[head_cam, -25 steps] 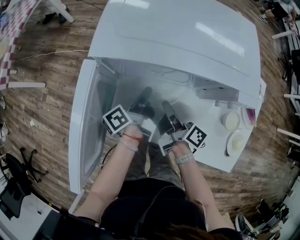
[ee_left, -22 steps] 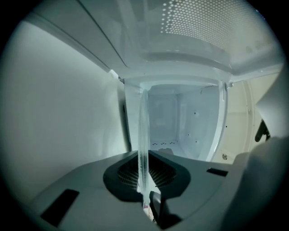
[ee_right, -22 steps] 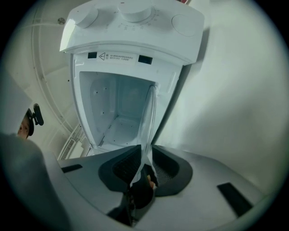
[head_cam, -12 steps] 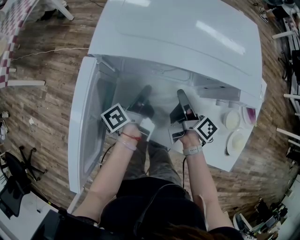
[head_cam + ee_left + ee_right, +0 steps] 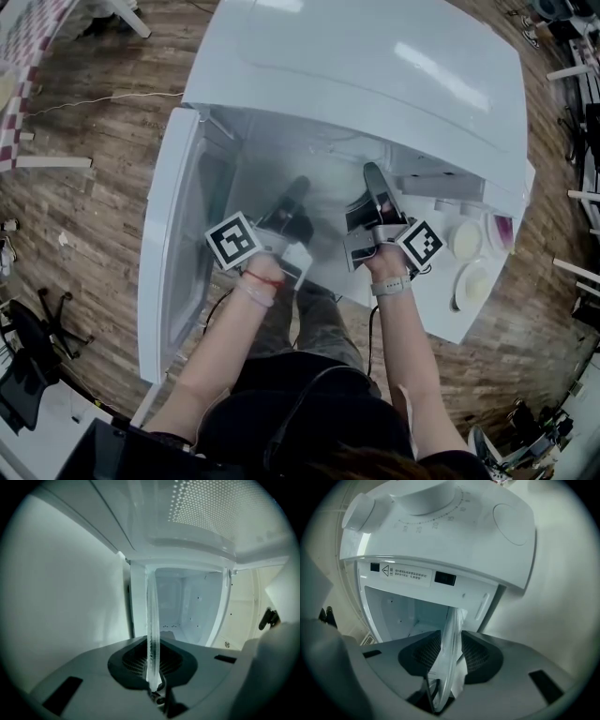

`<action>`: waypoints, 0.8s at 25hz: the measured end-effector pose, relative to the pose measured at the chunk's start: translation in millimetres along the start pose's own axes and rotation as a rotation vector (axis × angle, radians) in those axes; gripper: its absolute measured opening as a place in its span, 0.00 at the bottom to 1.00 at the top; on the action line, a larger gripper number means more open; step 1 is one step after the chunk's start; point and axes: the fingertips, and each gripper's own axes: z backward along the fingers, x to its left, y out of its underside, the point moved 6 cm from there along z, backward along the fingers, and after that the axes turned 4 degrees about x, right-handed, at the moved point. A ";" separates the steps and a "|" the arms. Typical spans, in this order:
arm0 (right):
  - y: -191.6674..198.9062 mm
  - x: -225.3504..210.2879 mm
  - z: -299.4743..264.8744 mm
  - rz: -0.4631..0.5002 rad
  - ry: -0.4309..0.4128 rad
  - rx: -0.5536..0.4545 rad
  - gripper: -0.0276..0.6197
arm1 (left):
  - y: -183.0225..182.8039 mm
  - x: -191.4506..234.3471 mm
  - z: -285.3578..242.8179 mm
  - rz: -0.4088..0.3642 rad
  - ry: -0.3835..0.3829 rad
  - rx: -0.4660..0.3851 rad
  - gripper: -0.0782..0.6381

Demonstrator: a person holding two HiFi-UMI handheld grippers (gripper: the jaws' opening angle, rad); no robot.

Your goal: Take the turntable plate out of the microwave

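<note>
Head view: plate at the oven mouth, gripped firmly on one side only

Both grippers reached into the open microwave [image 5: 375, 75] at the centre of the frame. The left gripper [image 5: 152, 665] had just been closing, and its pads pinched the rim of the turntable plate [image 5: 152, 620]. The plate showed edge-on as a clear glass strip up the middle of the left gripper view. The right gripper [image 5: 447, 651] had also just been closing, yet its jaws stood wide. The plate's other rim lay between them, with a gap at the right-hand pad. From above the glass was nearly invisible. It seemed to span the cavity opening between the two grippers, though how far out it had come was hard to judge.

The likeliest failure was a pull before the right side gripped. Carried by one pinch, the smooth glass could pivot, slide free and strike the cavity floor or the table [image 5: 441, 309]. Uneven drawing could also knock the rim against the control panel [image 5: 440, 527], which filled the upper part of the right gripper view, close above the jaws.

The door [image 5: 173, 244] stood open at the left of the frame, crowding the left arm. Pale round dishes [image 5: 464, 242] and a pinkish one [image 5: 500, 232] sat on the table at the right, where the plate might be set down
</note>
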 end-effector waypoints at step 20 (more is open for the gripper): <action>0.8 -8.9 -0.2 -0.006 0.000 0.006 0.17 | 5.7 2.9 16.7 -0.013 0.016 0.040 0.15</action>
